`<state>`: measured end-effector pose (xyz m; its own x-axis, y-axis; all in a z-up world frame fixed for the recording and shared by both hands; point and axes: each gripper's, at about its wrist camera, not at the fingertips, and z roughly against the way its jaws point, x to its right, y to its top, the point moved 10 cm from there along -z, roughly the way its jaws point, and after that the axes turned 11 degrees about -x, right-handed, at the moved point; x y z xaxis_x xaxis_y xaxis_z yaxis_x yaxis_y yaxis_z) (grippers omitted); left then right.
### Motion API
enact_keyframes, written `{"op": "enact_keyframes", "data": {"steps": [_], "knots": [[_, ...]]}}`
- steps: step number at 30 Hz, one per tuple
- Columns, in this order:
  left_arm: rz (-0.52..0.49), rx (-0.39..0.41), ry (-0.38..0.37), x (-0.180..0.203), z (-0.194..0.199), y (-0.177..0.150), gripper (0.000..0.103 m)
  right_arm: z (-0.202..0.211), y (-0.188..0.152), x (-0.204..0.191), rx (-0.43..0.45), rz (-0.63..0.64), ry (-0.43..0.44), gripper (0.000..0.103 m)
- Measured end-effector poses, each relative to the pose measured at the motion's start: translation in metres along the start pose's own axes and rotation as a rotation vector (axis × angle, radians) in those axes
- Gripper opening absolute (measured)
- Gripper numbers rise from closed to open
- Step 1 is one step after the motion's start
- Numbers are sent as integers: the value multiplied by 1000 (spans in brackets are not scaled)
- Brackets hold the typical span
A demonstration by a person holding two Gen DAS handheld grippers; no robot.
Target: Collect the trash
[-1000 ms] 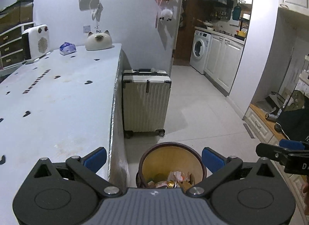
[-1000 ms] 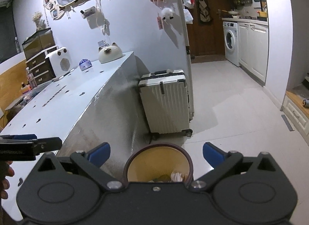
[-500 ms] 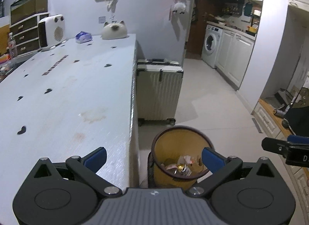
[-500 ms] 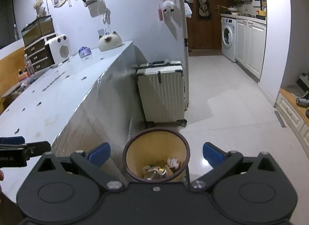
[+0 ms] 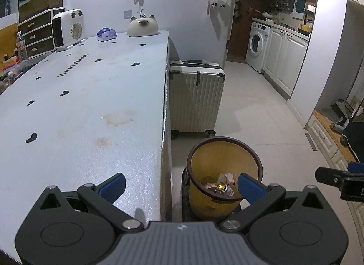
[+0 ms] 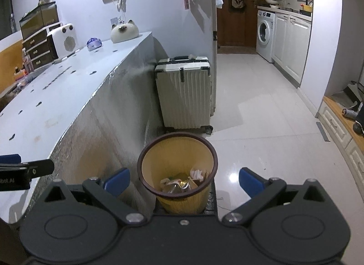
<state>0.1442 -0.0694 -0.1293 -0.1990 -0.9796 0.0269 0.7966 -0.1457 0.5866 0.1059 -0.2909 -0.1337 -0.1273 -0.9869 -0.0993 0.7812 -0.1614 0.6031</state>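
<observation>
A yellow trash bin [image 5: 224,162] with a dark rim stands on the floor beside the table's end; it also shows in the right wrist view [image 6: 177,158]. Crumpled wrappers and paper [image 5: 221,186] lie in its bottom, also seen in the right wrist view [image 6: 182,182]. My left gripper [image 5: 180,186] is open and empty, above the table's edge and the bin. My right gripper [image 6: 184,179] is open and empty, above the bin. Each gripper's tip shows at the edge of the other's view.
A long white table [image 5: 86,105] with small dark marks runs along the left; a white heater [image 5: 67,29], a tissue pack [image 5: 105,34] and a cat-shaped holder [image 5: 142,26] stand at its far end. A cream suitcase [image 5: 195,96] stands behind the bin. Tiled floor leads to a kitchen with a washing machine [image 5: 258,46].
Both grippers have risen and drawn back; the bin now sits lower and fuller in view, with its contents visible. Both stay open and empty.
</observation>
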Motion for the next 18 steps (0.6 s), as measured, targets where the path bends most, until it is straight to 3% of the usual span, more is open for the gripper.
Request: {"op": "enact_keyframes", "data": {"steps": [18], "knots": [[14,-13,21,-3,-3,-3,103,-3,0,-5,-23,14,-45,103]]}}
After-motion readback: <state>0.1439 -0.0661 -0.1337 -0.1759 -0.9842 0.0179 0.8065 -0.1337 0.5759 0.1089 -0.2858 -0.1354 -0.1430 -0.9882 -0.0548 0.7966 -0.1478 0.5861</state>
